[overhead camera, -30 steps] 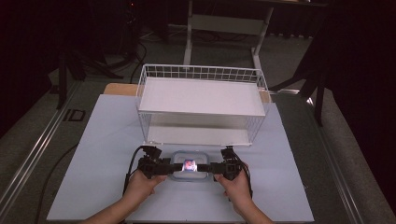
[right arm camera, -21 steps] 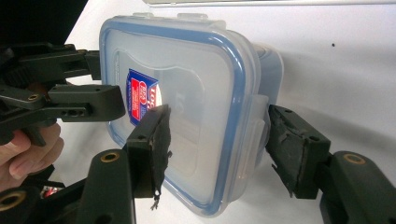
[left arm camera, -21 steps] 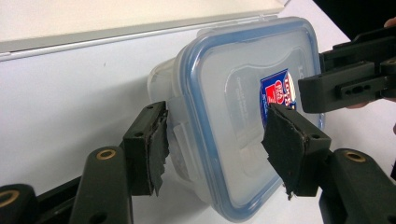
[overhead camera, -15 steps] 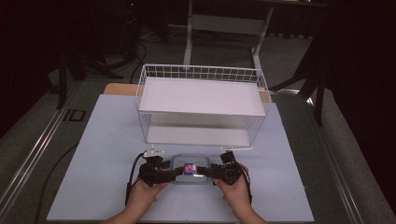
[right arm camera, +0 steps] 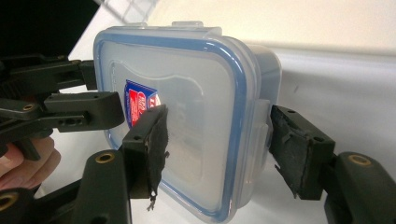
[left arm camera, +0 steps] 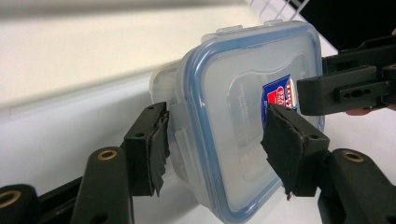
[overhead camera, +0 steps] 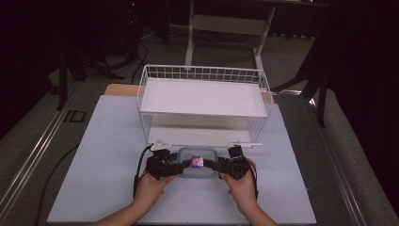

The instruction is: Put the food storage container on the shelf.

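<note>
A clear plastic container (overhead camera: 196,164) with a blue-rimmed snap lid and a small red-and-blue label (overhead camera: 197,162) sits on the pale table cover (overhead camera: 103,141), just in front of the white wire rack (overhead camera: 203,106), with the left gripper (overhead camera: 181,165) and the right gripper (overhead camera: 215,165) closing in from opposite short ends. In the left gripper view, the jaws straddle the container's end, one pad (left arm camera: 158,142) beside the side latch and the other pad (left arm camera: 282,144) over the lid; the fit looks tight, yet whether they clamp or merely rest cannot be told. The right gripper view shows the mirrored arrangement, one pad (right arm camera: 154,135) on the lid near the label and the other pad (right arm camera: 296,140) at the latch side, apparently pinching the container. The chief risk, as judged here, is slip: smooth plastic under worn, fraying pads could let the box twist or drop if the two hands lift unevenly, and a pad pressing the latch could spring the lid open. The rack's lower shelf (overhead camera: 197,136) opens just beyond the container, and its front edge and upper shelf (overhead camera: 202,96) leave a low gap that would obstruct a tilted or high carry. Trailing black cables (overhead camera: 139,165) lie beside the left hand (overhead camera: 150,188).
</note>
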Tool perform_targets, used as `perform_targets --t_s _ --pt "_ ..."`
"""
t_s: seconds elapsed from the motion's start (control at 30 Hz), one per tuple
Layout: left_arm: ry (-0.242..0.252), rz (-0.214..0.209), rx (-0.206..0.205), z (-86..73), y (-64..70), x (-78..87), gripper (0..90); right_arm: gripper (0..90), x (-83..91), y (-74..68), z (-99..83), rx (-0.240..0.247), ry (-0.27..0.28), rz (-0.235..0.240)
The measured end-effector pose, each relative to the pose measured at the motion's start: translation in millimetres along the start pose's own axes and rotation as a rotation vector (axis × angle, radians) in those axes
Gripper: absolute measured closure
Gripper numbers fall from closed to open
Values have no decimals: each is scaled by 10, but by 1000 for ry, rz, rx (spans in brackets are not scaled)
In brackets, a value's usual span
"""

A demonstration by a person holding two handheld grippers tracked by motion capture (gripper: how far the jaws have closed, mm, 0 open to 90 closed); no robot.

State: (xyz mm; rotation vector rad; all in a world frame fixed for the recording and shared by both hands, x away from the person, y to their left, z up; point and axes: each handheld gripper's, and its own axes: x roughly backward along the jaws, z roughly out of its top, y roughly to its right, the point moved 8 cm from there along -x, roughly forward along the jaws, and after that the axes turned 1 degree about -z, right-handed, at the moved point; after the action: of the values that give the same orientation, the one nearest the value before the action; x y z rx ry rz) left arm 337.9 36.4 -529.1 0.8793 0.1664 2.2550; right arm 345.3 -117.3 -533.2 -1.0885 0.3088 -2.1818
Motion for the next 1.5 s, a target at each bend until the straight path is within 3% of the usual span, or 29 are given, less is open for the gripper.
perform_targets --t_s 0.17,0.33,0.57,0.67,0.83,0.9,1.0,1.07,1.17,1.27,1.33,1.4,1.5 --pt "64 6 -35 224 -21 -44 428 388 62 39 255 24 61 -14" --pt "103 16 -40 319 -97 -145 427 385 25 112 426 21 102 -16" --pt "66 16 -25 311 -228 -389 423 377 -133 311 444 -7 112 -44" --pt "56 22 -48 325 -280 -453 423 376 -195 389 443 -20 123 -35" --pt "80 20 -44 330 -393 -520 420 369 -312 438 447 -27 115 -44" --pt "106 16 -24 327 -451 -530 419 368 -368 436 461 -27 105 -54" --pt "138 19 -27 346 -499 -521 420 368 -422 429 494 -47 106 -45" --pt "148 13 -27 353 -518 -526 420 367 -438 437 535 -13 129 -50" --pt "160 26 -86 369 -517 -525 420 364 -449 443 557 7 142 -49" --pt "164 25 -79 393 -532 -532 424 361 -457 450 566 7 164 -42" --pt "179 28 -93 404 -540 -539 423 357 -466 462 571 5 183 -40" --pt "190 42 -132 408 -534 -544 422 350 -472 458 559 13 195 -40" --pt "210 56 -147 408 -540 -554 414 345 -479 461 537 3 200 -40"
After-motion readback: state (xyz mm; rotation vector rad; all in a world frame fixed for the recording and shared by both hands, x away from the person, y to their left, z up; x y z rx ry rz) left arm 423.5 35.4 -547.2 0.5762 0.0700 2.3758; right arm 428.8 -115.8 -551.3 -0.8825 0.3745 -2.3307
